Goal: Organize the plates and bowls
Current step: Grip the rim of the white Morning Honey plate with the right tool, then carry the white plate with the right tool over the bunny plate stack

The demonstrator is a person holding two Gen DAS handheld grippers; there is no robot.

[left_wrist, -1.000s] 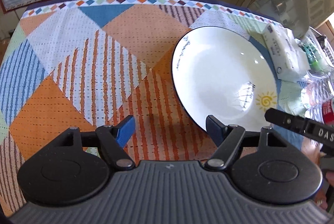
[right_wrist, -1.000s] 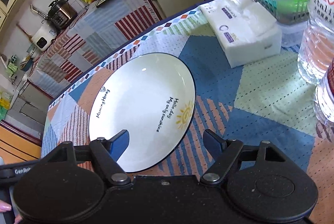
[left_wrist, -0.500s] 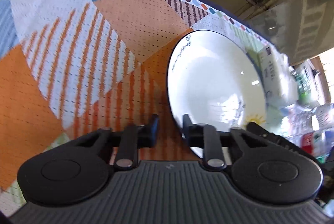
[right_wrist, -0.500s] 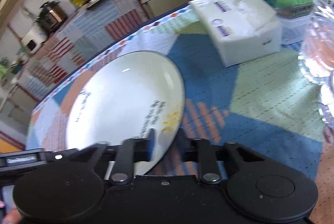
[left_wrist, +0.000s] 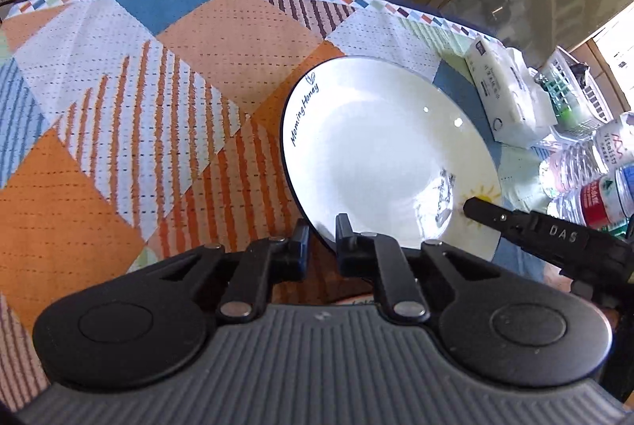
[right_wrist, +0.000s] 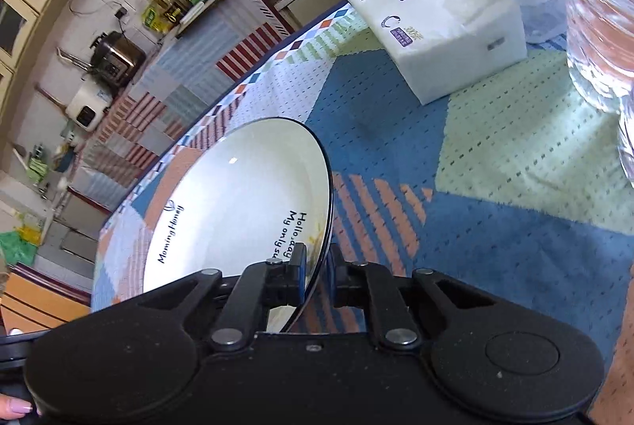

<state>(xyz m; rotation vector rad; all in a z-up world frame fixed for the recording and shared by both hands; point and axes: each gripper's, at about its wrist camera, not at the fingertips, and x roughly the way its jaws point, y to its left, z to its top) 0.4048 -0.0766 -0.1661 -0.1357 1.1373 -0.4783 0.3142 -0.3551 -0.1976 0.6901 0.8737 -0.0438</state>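
Over tablecloth (left_wrist: pixel 222 76), both hand-held grippers pinch plate (left_wrist: pixel 380 155).

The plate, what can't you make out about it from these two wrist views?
- Left wrist view: the plate's near rim and underside, hidden behind the left hand-held gripper.
- Left wrist view: lettering near the sun drawing, washed out by glare.
- Right wrist view: end of the "My only su..." line, covered by the right hand-held gripper.

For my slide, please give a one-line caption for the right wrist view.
Right claw shut on the rim of the white plate, above the patchwork tablecloth.
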